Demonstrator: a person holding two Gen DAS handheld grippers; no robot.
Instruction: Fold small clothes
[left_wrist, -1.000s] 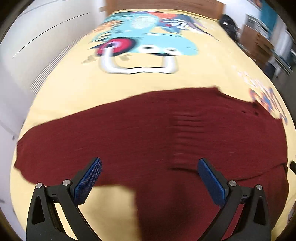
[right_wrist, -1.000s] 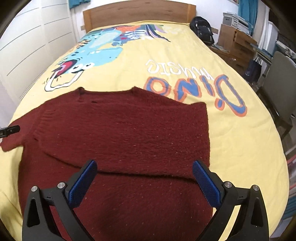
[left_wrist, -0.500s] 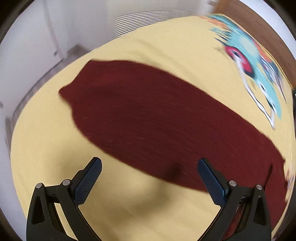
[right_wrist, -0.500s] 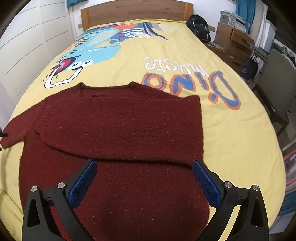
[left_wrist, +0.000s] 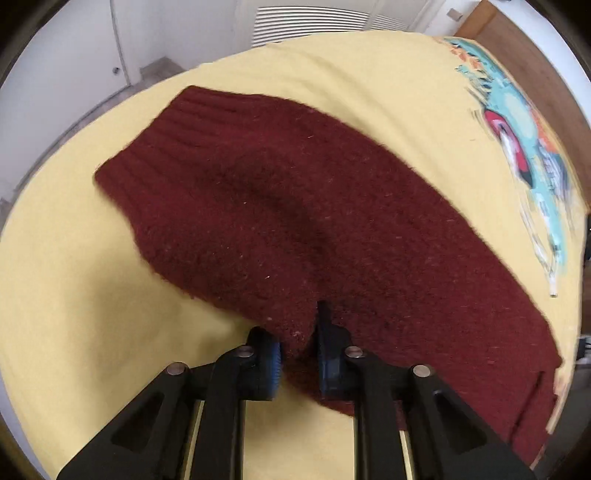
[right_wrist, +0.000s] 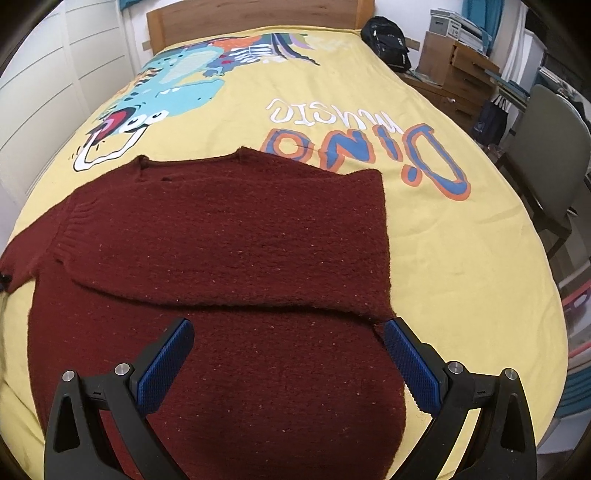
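A dark red knitted sweater (right_wrist: 229, 258) lies flat on a yellow bedspread (right_wrist: 461, 258), its right sleeve folded across the chest. In the left wrist view its left sleeve (left_wrist: 280, 206) stretches out, ribbed cuff at the far end. My left gripper (left_wrist: 297, 343) is shut on the near edge of that sleeve, pinching the knit between its blue pads. My right gripper (right_wrist: 288, 354) is open and empty, hovering over the sweater's lower body, its right finger (right_wrist: 410, 369) near the folded sleeve's edge.
The bedspread has a dinosaur print (right_wrist: 166, 99) and lettering (right_wrist: 369, 144). A wooden headboard (right_wrist: 258, 14) is at the far end. A chair (right_wrist: 546, 147), drawers (right_wrist: 458, 62) and a black backpack (right_wrist: 388, 44) stand right of the bed. White cupboard doors (left_wrist: 74, 55) are left.
My left gripper swung over to the outstretched sleeve, came down on its near edge and shut on it. My right gripper moved slightly closer over the sweater and stayed open.
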